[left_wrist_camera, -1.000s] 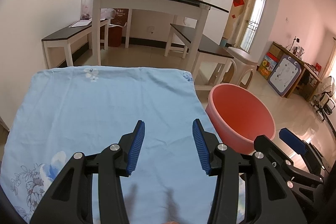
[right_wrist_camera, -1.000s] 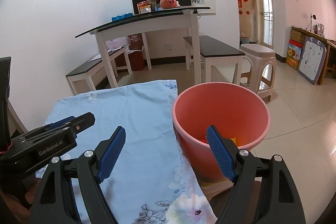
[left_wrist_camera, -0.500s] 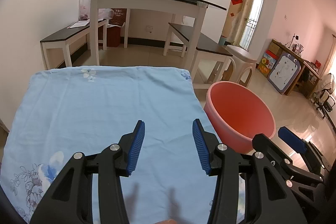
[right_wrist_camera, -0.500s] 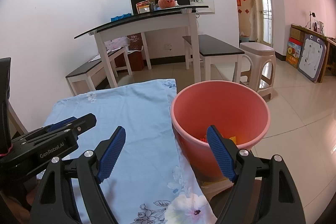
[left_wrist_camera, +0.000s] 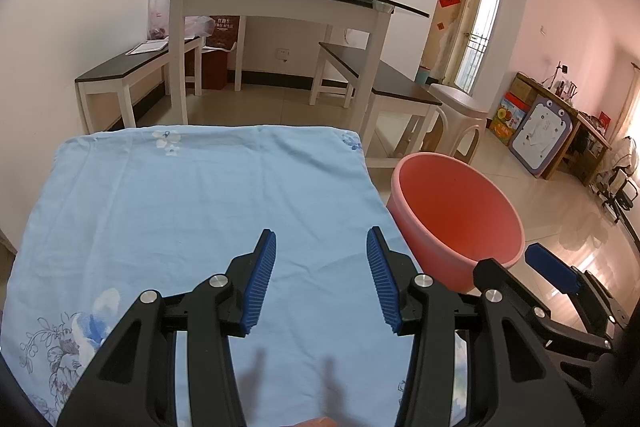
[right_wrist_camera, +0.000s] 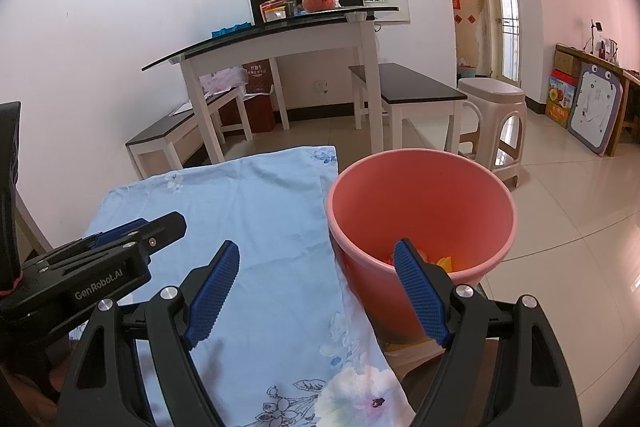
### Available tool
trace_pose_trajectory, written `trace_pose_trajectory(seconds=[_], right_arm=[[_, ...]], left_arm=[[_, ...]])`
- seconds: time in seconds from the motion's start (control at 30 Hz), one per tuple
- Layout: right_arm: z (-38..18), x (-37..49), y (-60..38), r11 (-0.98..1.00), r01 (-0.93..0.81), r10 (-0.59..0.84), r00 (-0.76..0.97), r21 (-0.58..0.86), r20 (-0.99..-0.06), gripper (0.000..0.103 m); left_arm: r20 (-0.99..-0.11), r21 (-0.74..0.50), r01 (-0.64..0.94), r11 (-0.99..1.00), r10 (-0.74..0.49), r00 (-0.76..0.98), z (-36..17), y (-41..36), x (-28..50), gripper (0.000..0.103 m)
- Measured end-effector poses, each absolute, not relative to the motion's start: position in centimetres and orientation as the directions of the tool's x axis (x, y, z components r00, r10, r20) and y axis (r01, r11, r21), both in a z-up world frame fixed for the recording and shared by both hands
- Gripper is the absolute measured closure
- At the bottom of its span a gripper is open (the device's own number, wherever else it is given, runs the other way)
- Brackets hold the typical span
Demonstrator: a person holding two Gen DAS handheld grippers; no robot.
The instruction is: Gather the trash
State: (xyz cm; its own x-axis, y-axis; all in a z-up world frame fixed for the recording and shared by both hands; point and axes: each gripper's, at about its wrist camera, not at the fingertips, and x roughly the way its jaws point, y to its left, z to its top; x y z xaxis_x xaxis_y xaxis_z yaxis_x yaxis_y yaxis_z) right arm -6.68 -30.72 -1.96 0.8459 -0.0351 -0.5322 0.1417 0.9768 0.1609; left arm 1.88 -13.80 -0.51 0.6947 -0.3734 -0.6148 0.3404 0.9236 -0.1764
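Observation:
A pink plastic bucket (right_wrist_camera: 420, 211) stands on the floor by the right edge of a table under a light blue flowered cloth (left_wrist_camera: 192, 211). Red and yellow scraps (right_wrist_camera: 442, 261) lie at its bottom. My left gripper (left_wrist_camera: 320, 247) hovers over the cloth, open, with nothing between its blue pads. My right gripper (right_wrist_camera: 316, 259) is open too, wide, over the cloth's right edge with its right finger (right_wrist_camera: 416, 283) in front of the bucket. In the right wrist view the left gripper (right_wrist_camera: 132, 231) shows at the left. The bucket (left_wrist_camera: 456, 215) lies right of the left gripper.
Behind stands a white table with a glass top (right_wrist_camera: 280, 31) carrying flowers, boxes and a pomegranate. Two dark-topped benches (right_wrist_camera: 416, 87) flank it. A beige plastic stool (right_wrist_camera: 492, 103) is behind the bucket. Boxes and a drawing board (right_wrist_camera: 596, 107) line the right wall.

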Motion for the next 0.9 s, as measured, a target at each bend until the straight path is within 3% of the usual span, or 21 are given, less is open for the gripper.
trace_pose_trajectory(seconds=[0.9], right_arm=[[-2.49, -7.00, -30.75, 0.974, 0.151, -0.041, 0.849, 0.169, -0.526, 0.025]], left_arm=[[-0.614, -0.168, 0.349, 0.922, -0.375, 0.695, -0.31, -14.25, 1.88, 0.055]])
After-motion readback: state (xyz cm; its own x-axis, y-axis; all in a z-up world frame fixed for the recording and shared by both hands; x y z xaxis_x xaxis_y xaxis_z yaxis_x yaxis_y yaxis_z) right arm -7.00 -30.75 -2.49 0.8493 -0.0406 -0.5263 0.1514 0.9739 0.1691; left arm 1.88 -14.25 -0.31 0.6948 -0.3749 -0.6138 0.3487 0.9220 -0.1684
